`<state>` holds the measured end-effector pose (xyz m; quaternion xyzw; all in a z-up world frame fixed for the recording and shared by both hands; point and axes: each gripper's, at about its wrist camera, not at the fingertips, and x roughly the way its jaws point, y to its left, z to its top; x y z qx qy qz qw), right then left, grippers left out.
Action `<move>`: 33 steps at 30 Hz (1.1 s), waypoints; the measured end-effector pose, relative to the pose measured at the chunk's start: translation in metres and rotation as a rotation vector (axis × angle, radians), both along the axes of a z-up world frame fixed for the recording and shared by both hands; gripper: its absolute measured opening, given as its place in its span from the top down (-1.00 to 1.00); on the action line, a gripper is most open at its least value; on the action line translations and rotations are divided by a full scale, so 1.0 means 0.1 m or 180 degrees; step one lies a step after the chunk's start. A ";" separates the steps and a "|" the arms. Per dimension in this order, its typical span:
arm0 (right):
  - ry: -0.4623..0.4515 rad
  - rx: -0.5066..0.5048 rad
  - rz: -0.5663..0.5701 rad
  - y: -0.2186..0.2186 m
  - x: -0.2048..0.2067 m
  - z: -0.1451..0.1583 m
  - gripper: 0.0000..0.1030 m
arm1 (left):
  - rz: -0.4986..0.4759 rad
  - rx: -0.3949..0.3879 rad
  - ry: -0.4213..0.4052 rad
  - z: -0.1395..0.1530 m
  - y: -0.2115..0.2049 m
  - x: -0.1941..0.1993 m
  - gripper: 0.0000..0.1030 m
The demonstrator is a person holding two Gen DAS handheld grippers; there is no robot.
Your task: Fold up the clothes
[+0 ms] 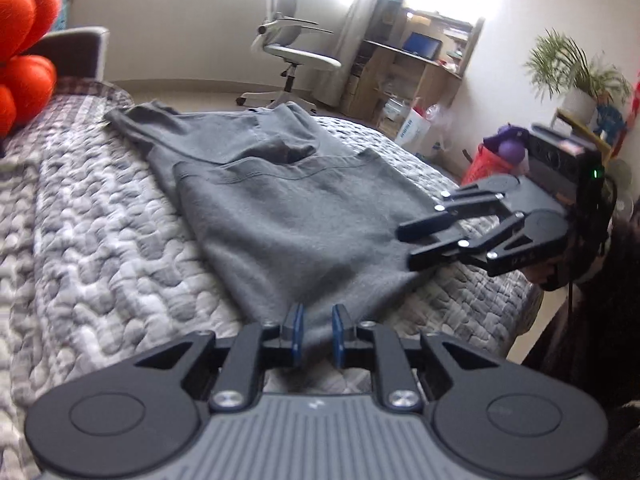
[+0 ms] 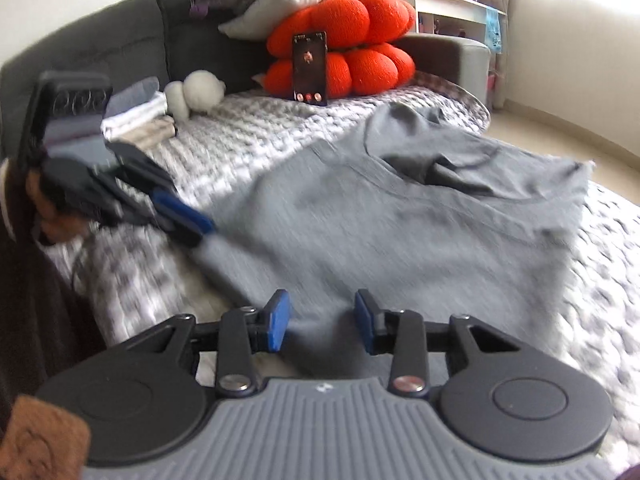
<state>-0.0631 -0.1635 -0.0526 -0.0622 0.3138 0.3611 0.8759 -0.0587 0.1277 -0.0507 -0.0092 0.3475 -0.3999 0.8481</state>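
Bright window glare, motion blur, fisheye-warped edges

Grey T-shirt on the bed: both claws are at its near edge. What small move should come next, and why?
Probably close the right claw on the near edge of the grey T-shirt. That claw's pads stand apart with cloth between them, while the left claw sits narrow around the other corner; both corners likely need a grip before the next fold.
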 end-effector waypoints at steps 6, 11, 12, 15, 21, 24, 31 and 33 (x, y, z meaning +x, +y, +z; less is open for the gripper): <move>0.0144 -0.0026 -0.0317 -0.48 -0.16 0.03 0.26 | 0.0209 -0.0122 0.0216 0.00 0.24 -0.02 0.40; 0.0468 0.0424 -0.0748 -0.86 -0.19 0.18 0.18 | 0.0385 -0.0452 0.0626 0.09 0.34 0.04 0.02; 0.0568 0.0530 -0.0829 -0.93 -0.20 0.20 0.18 | 0.0432 -0.0526 0.0744 0.10 0.35 0.04 -0.07; 0.0961 0.0808 -0.1038 -1.10 -0.17 0.20 0.17 | 0.0576 -0.0755 0.1106 0.12 0.41 0.05 -0.18; 0.1891 0.1297 -0.1387 -1.31 -0.08 0.01 0.17 | 0.0928 -0.1457 0.2046 -0.12 0.61 0.07 -0.19; 0.2182 0.1489 -0.1455 -1.38 -0.09 -0.09 0.17 | 0.1075 -0.1660 0.2325 -0.25 0.61 0.04 -0.19; 0.2298 0.1702 -0.1564 -1.42 -0.11 -0.12 0.17 | 0.1347 -0.1509 0.2458 -0.36 0.30 0.02 -0.15; 0.2312 0.1767 -0.1570 -1.41 -0.10 -0.14 0.18 | 0.1458 -0.1573 0.2420 -0.36 0.26 0.01 -0.14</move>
